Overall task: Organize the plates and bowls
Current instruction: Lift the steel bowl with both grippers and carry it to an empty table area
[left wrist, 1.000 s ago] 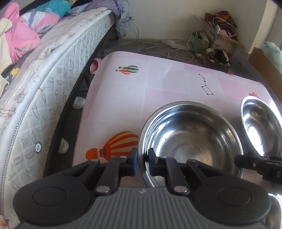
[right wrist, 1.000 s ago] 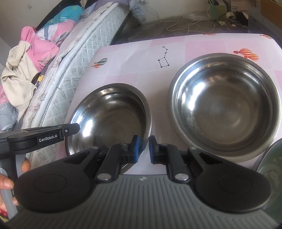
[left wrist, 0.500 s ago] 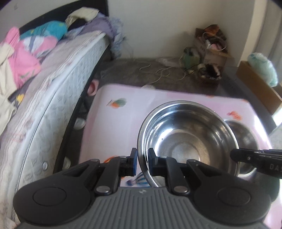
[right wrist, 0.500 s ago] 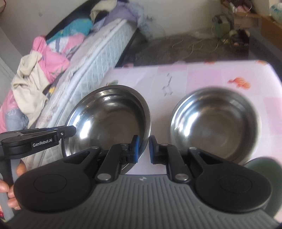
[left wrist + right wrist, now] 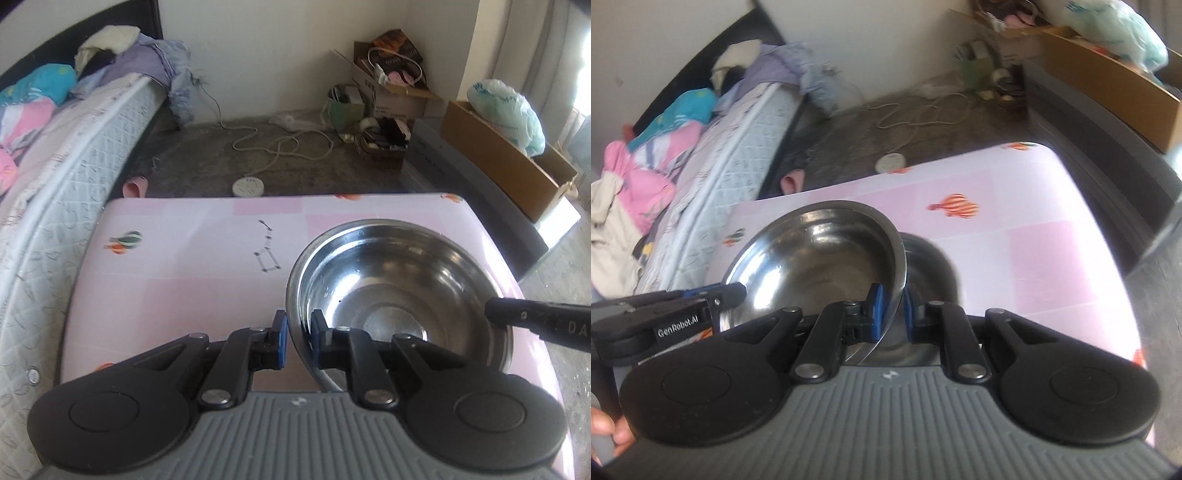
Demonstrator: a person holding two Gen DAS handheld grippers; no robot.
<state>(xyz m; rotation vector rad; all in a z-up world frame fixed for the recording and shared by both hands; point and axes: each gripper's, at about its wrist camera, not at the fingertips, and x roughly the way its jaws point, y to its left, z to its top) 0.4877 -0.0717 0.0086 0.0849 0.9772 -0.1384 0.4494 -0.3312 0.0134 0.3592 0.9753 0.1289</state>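
Note:
Both grippers hold one steel bowl (image 5: 399,291) by opposite sides of its rim, lifted off the pink table (image 5: 184,277). My left gripper (image 5: 297,338) is shut on the bowl's left rim. The right gripper's finger (image 5: 535,321) reaches in from the right. In the right wrist view, my right gripper (image 5: 892,308) is shut on the right rim of the held bowl (image 5: 820,258), which tilts slightly. A second steel bowl (image 5: 931,266) rests on the table (image 5: 1034,240) just beneath and behind it, mostly hidden. The left gripper (image 5: 665,321) shows at the held bowl's far side.
A mattress (image 5: 66,184) with piled bedding runs along the table's left side. On the floor beyond lie a white cable (image 5: 273,144), a round white object (image 5: 248,186) and a pink slipper (image 5: 135,186). Cardboard boxes (image 5: 506,166) stand to the right. A person's hand (image 5: 609,439) grips the left handle.
Both grippers lifted the bowl off the table and carried it to the right. It now hangs over the second bowl, which stayed in place.

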